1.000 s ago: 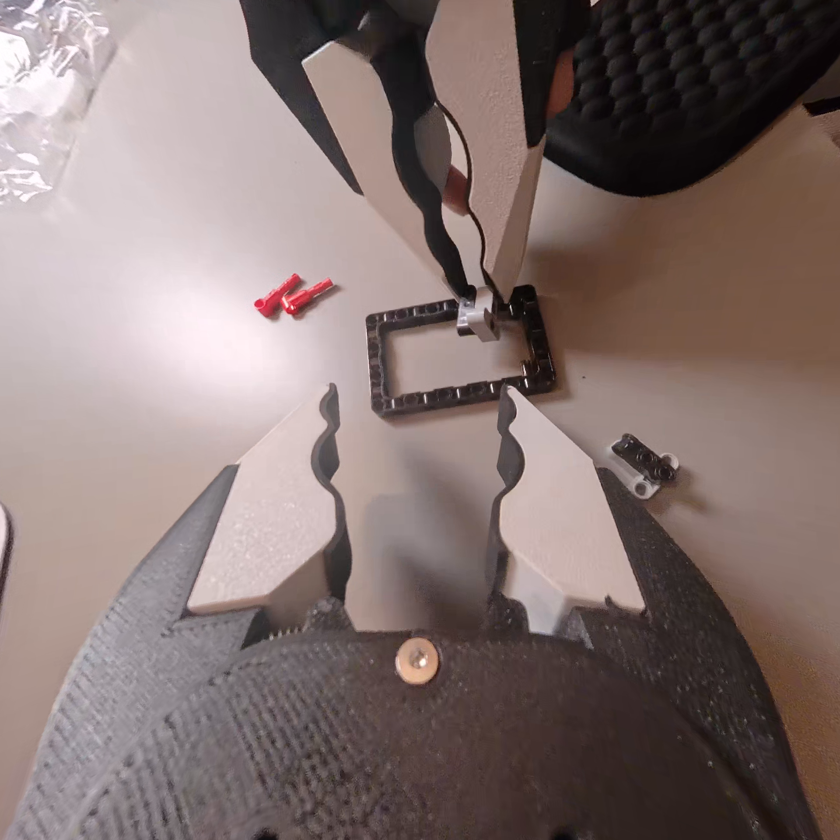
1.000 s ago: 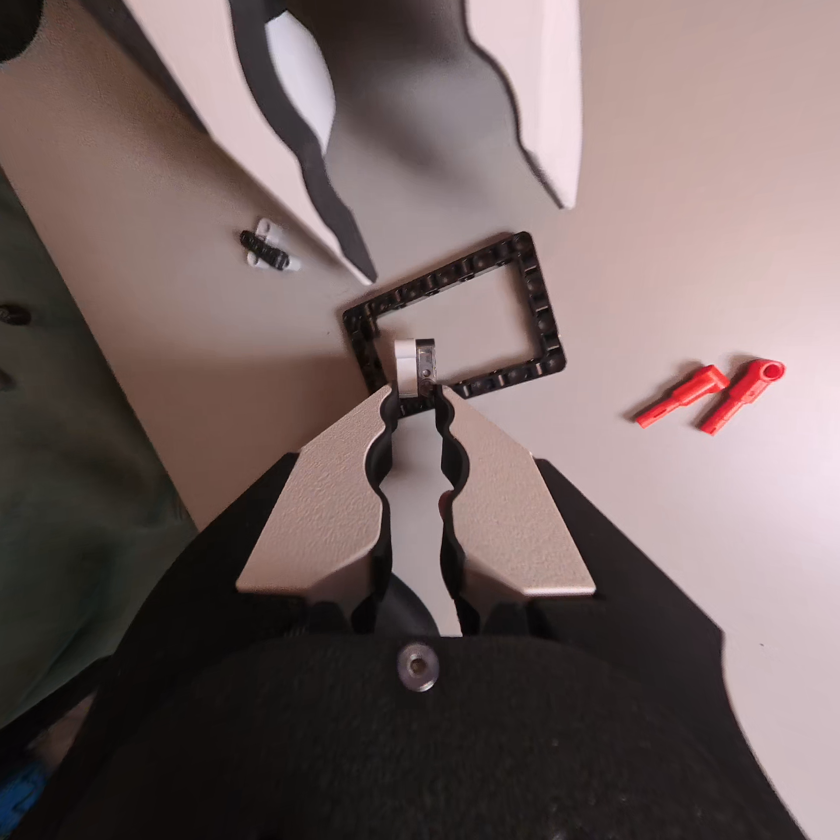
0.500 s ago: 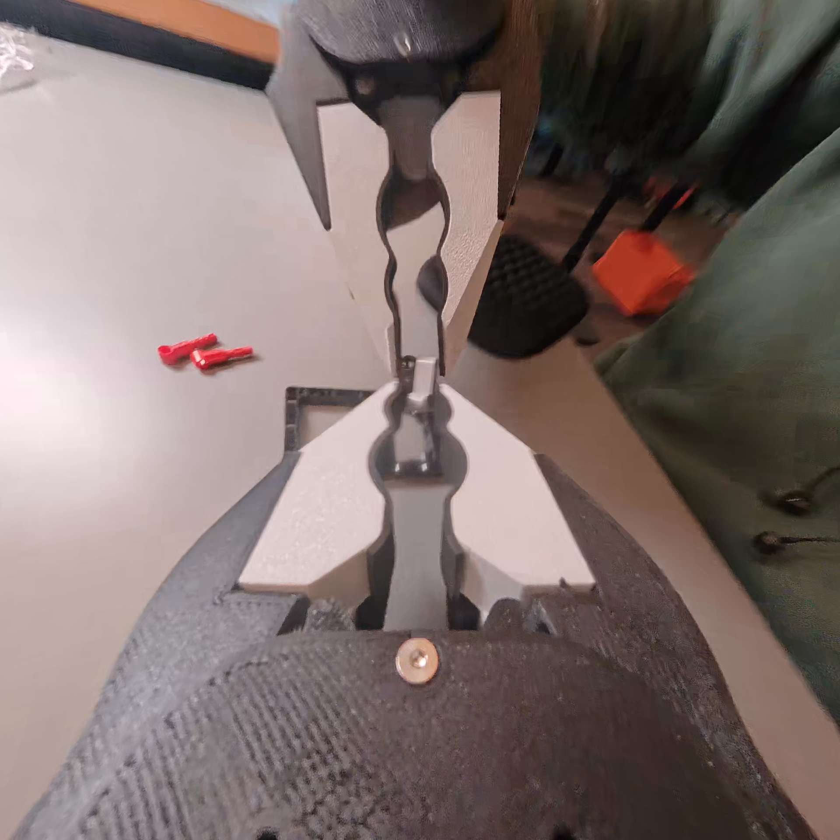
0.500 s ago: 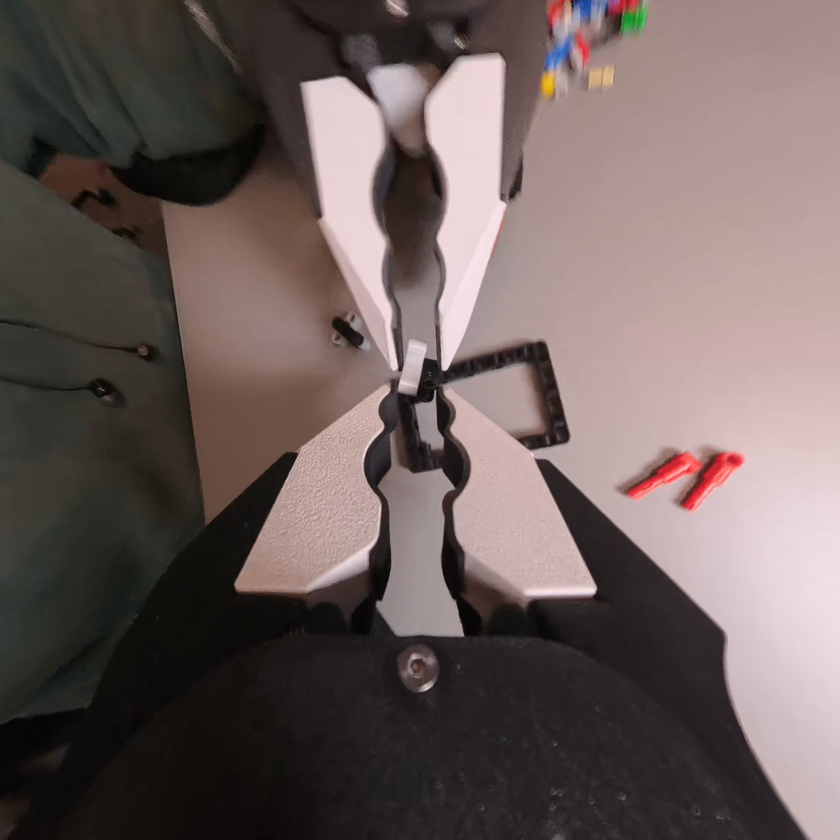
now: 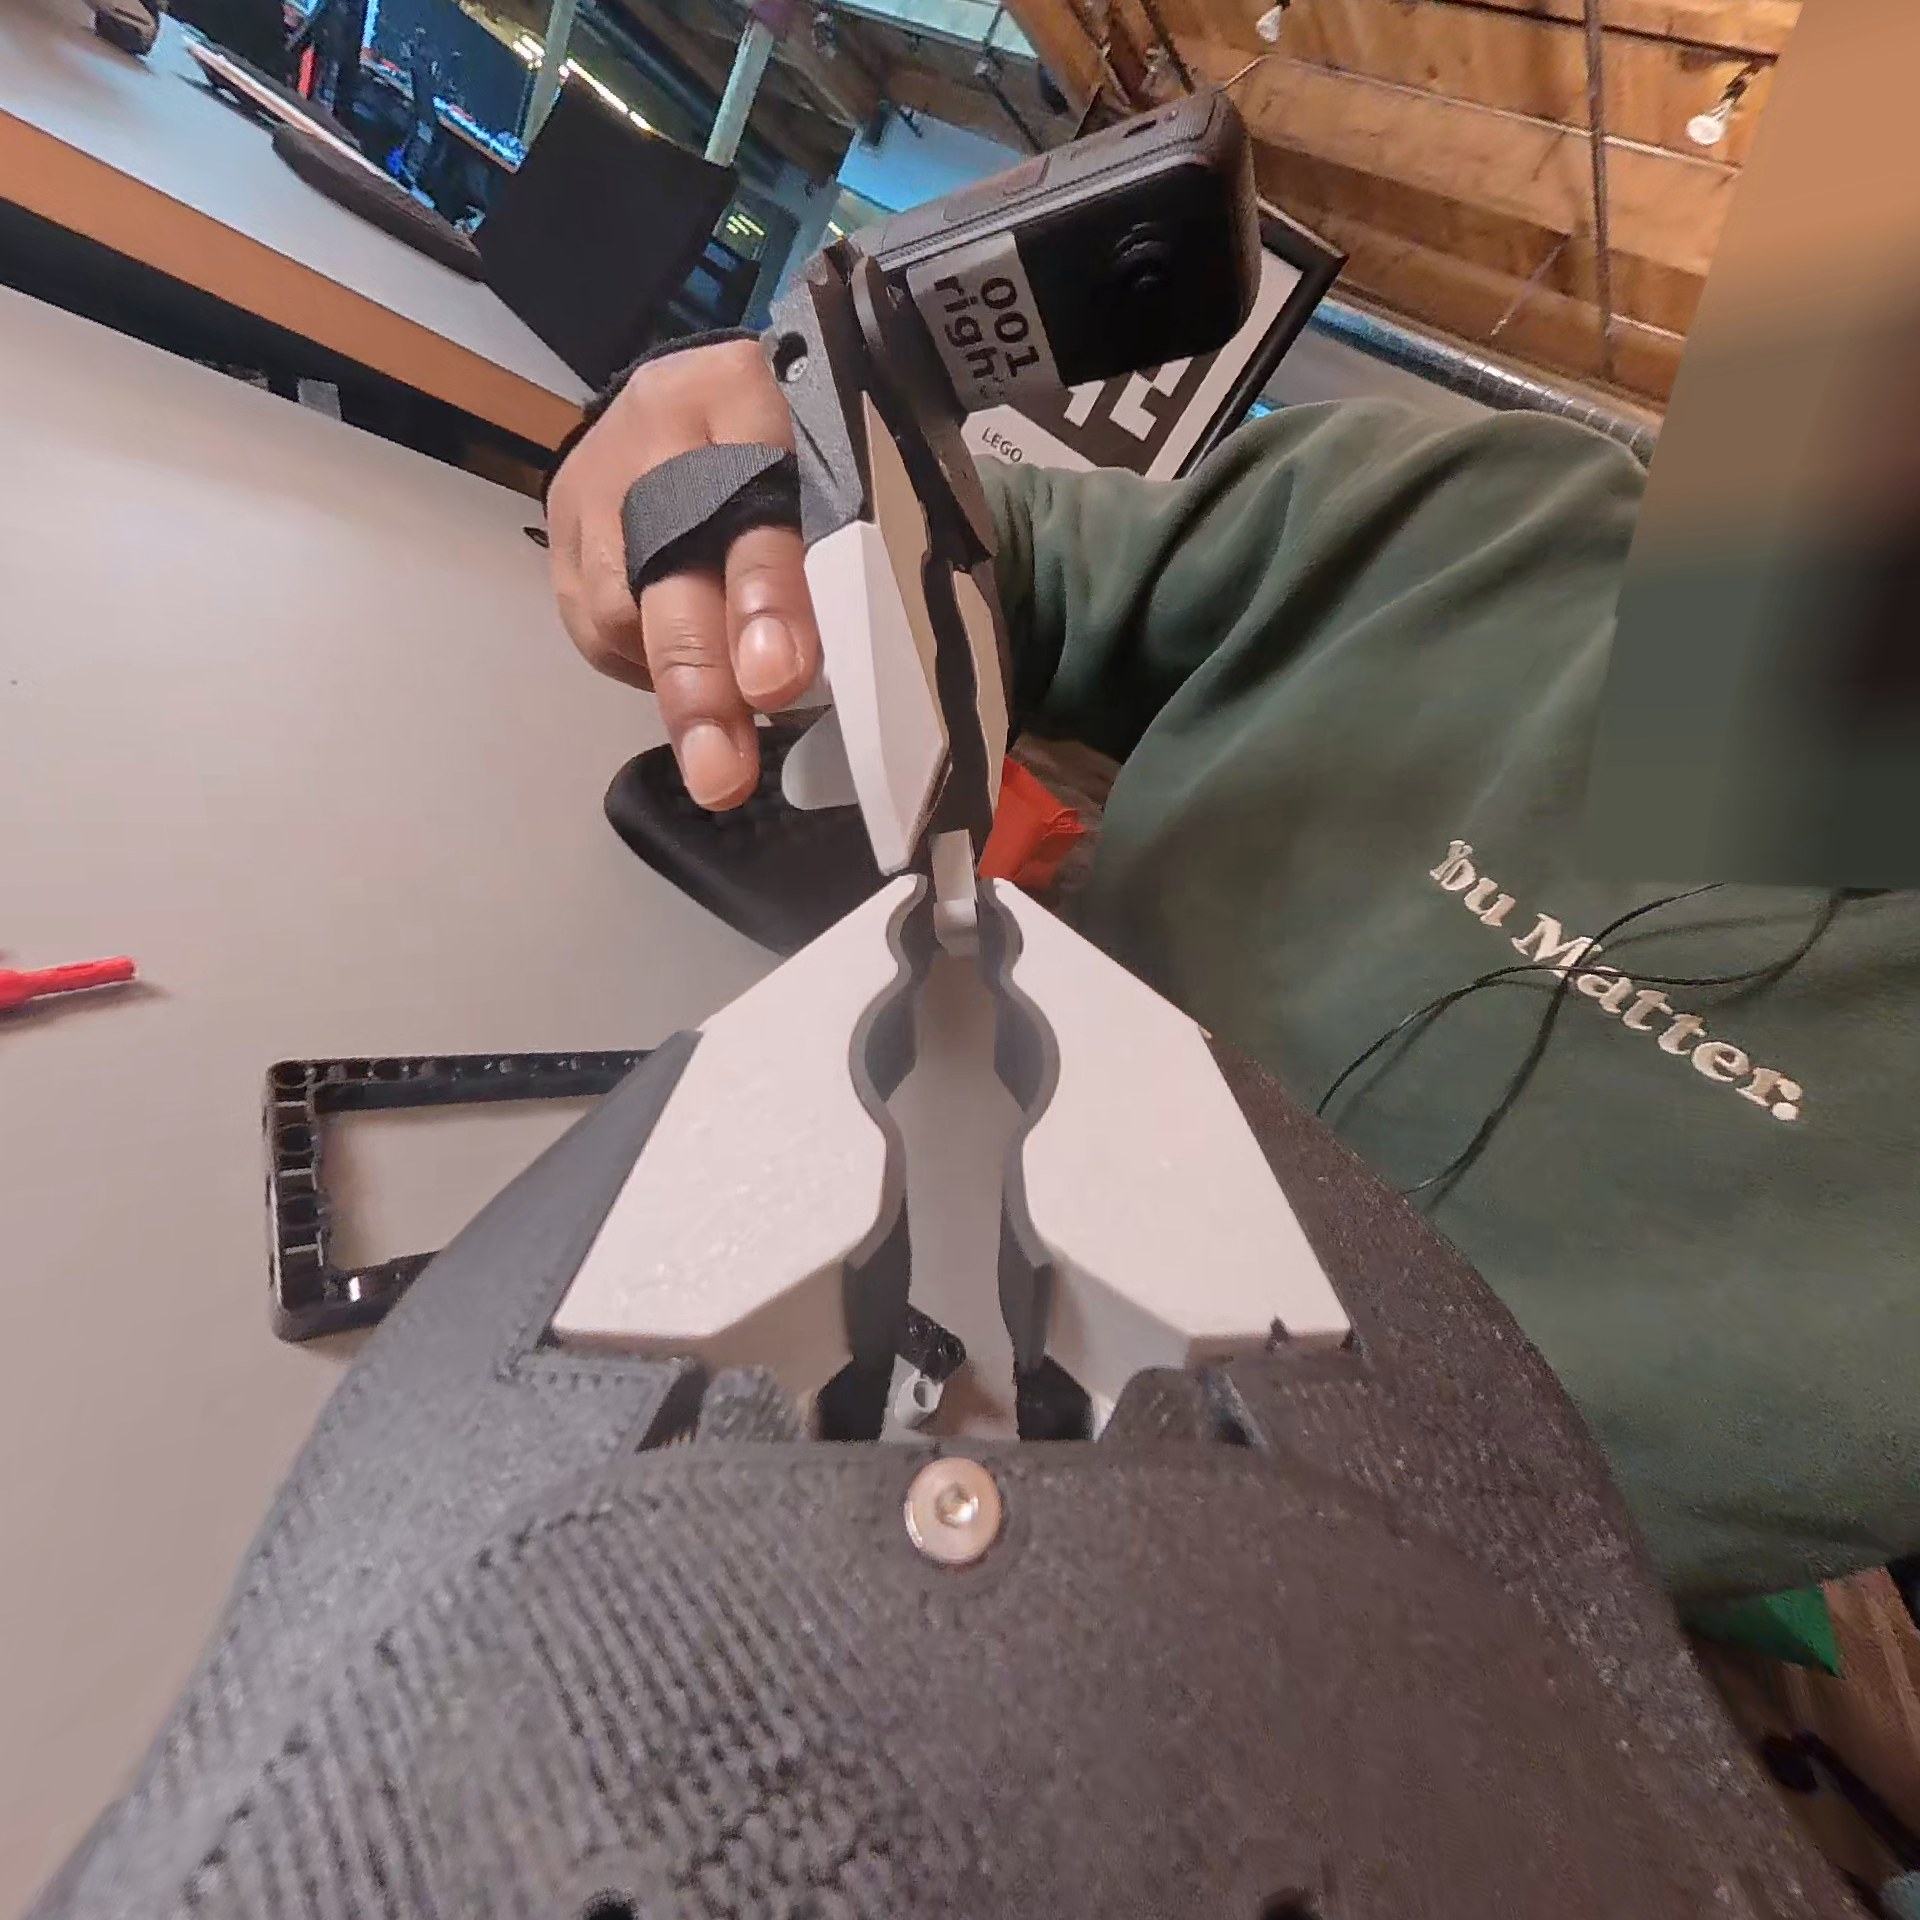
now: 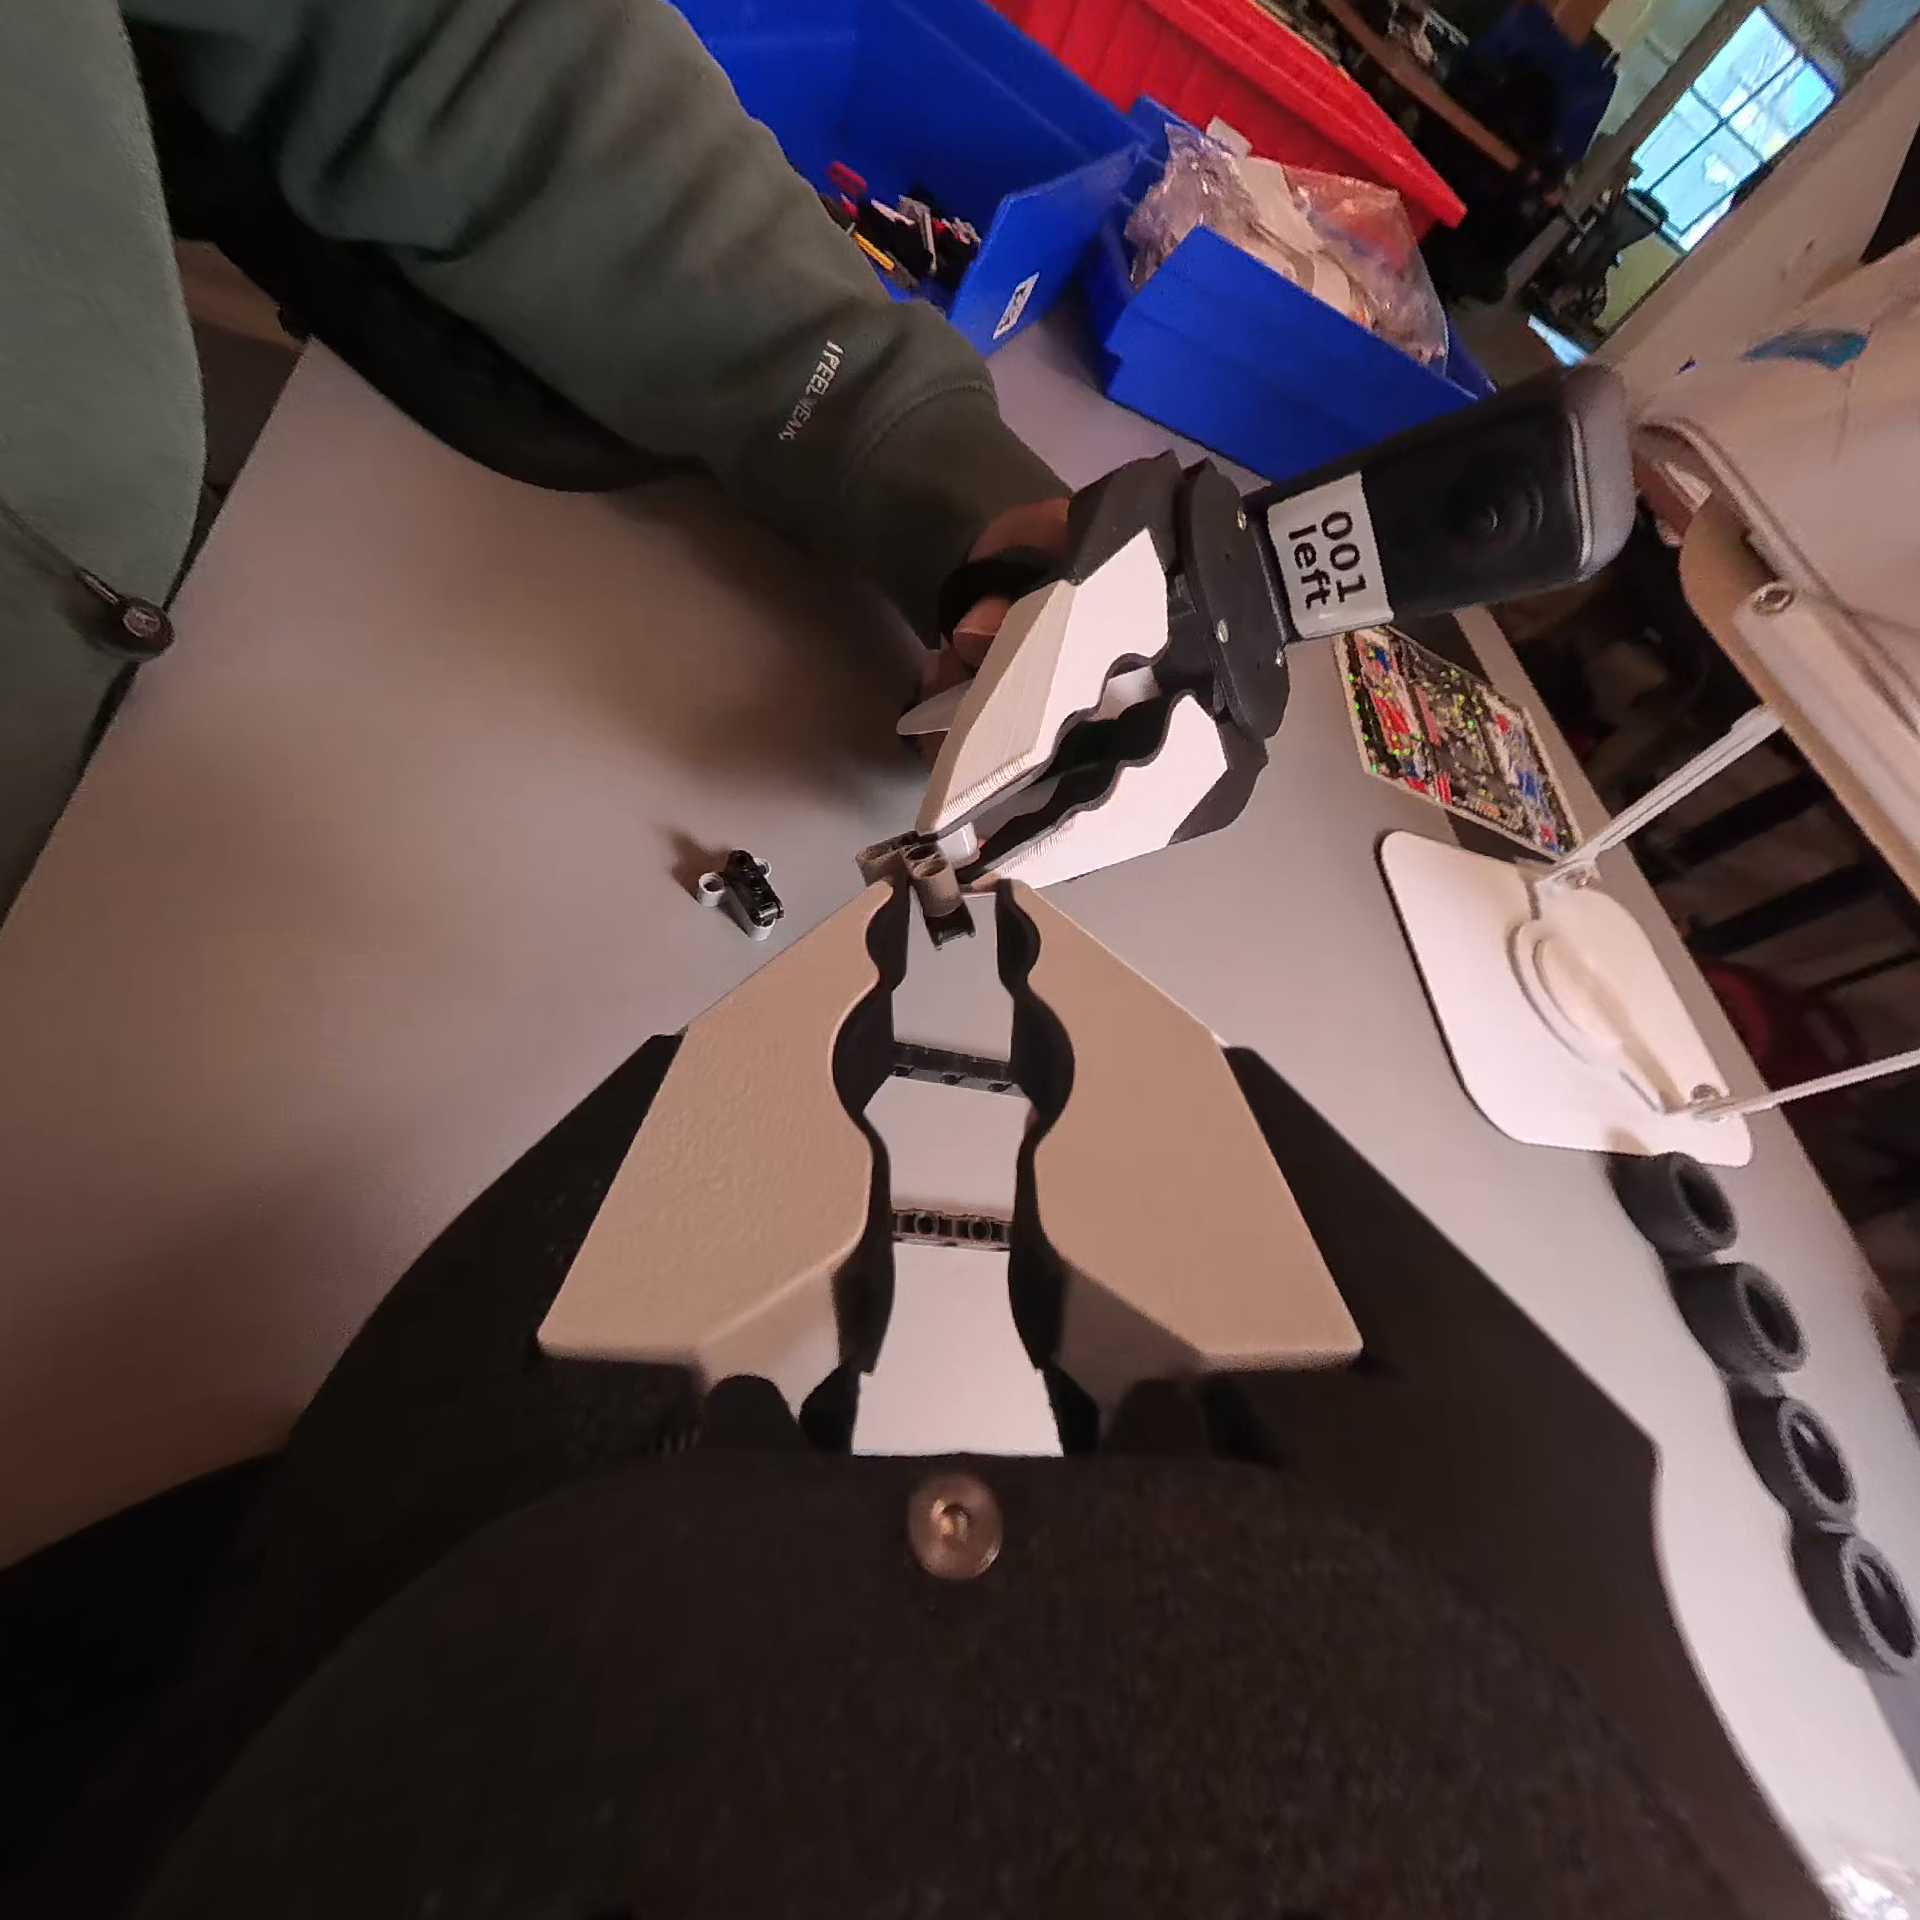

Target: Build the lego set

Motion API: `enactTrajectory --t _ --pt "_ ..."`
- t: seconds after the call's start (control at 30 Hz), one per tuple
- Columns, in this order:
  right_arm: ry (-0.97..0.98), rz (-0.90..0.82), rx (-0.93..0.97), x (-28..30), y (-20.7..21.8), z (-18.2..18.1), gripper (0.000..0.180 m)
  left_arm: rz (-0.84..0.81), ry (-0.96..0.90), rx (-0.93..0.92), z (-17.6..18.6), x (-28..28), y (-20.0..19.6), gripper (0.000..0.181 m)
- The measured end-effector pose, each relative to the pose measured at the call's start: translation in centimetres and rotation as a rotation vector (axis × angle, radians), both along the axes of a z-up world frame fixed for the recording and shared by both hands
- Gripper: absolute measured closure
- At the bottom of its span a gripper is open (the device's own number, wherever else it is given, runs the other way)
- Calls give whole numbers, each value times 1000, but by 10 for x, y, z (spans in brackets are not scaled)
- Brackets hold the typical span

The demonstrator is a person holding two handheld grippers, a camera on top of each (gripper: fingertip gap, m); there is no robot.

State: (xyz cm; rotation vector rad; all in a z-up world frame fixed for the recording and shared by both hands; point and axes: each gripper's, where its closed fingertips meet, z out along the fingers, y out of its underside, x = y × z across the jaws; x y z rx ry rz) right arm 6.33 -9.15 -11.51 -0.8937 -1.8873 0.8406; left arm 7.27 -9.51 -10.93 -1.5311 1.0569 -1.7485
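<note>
Both grippers are raised above the grey table [image 6: 416, 727] and meet tip to tip on one small light grey connector piece [image 5: 954, 902]; the left gripper [image 5: 956, 920] has its jaws drawn narrow on the lower end of that piece; the right gripper [image 6: 940, 914] is likewise nearly closed, gripping the same piece, which carries a black pin at its lower end; in the left wrist view the person's hand [image 5: 675, 561], strapped to the right gripper's handle, is visible. The black rectangular frame [image 5: 312, 1195] lies flat on the table beneath the grippers, apart from them; a small black-and-grey assembly [image 6: 738, 881] lies separately on the table; a red pin [image 5: 62, 982] lies beyond the frame; black tyres [image 6: 1756, 1340] sit in a row near the table edge.
</note>
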Motion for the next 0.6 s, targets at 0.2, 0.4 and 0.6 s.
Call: enactTrajectory --t 0.2,0.4,0.6 --pt "-1 -26 93 -2 6 3 174 56 -37 -43 4 -5 12 172" --pt "-113 -111 127 -2 26 -10 175 257 95 3 -10 -18 44 155" --pt "-577 -149 106 12 47 -68 174 366 624 380 -74 -43 61 112"
